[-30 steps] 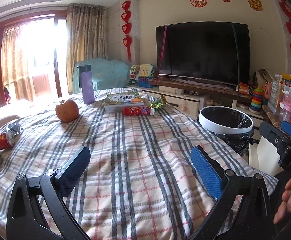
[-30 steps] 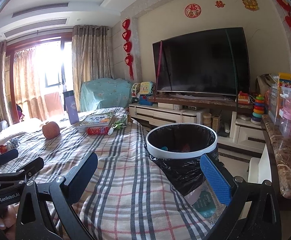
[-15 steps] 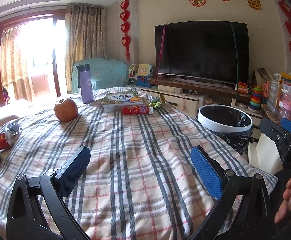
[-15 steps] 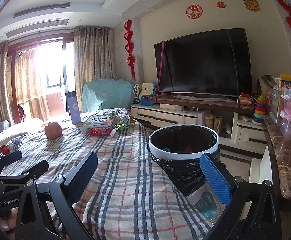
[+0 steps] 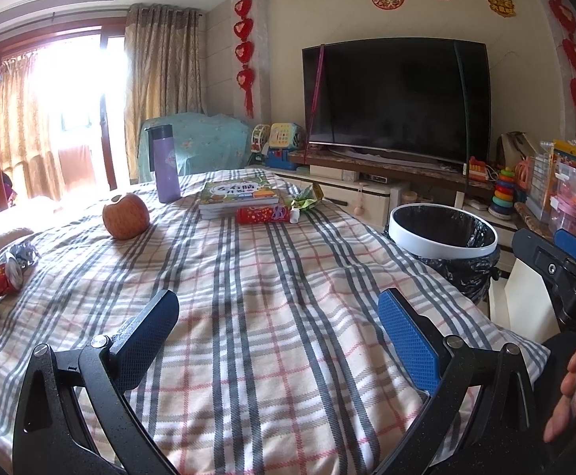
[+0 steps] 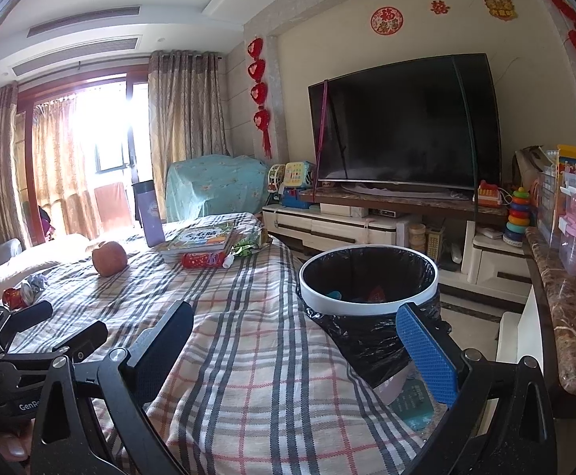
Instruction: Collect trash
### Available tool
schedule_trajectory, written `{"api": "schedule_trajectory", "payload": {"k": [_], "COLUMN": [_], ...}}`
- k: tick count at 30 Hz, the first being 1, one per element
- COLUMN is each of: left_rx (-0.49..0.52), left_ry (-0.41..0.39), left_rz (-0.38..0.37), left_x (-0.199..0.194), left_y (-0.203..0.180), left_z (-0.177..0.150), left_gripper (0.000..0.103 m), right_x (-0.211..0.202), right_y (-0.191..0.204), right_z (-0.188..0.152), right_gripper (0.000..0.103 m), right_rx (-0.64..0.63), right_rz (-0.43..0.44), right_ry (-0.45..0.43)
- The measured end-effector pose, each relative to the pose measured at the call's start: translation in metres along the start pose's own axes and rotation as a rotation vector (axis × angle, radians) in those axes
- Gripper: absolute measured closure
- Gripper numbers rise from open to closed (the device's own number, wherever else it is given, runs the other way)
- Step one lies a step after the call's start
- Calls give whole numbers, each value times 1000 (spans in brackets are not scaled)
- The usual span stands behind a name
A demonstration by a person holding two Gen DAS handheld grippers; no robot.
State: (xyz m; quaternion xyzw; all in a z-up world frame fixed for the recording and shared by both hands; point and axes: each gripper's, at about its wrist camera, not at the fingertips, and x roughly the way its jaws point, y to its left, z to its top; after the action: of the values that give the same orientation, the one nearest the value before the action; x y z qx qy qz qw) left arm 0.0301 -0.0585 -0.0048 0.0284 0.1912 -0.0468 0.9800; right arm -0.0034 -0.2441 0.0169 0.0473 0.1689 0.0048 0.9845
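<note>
While "GenRo" marks the left tongs, both tongs gape wide, empty.

Bare checked cloth ahead (books stand far back)

Left tongs and right tongs both wide apart, empty.
</note>
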Motion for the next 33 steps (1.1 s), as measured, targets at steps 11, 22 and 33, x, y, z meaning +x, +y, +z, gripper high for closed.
{"api": "schedule_trajectory", "payload": {"k": [11, 22, 33], "left_rx": [-1, 0, 1], "left_ry": [4, 8, 10], "left_rz": [-9, -13, -19], "left_x": [2, 3, 4], "left_y": [0, 0, -2], "left_z": [0, 0, 0], "left_gripper": [0, 0, 0], "right_x": [0, 2, 2], "right_y": [1, 0, 3], "right_z": [1, 1, 2], "right_gripper": [0, 0, 0], "right_rx": [3, 3, 6], "right_rz": [13, 16, 23], "right_ry": [-4, 3, 2]}}
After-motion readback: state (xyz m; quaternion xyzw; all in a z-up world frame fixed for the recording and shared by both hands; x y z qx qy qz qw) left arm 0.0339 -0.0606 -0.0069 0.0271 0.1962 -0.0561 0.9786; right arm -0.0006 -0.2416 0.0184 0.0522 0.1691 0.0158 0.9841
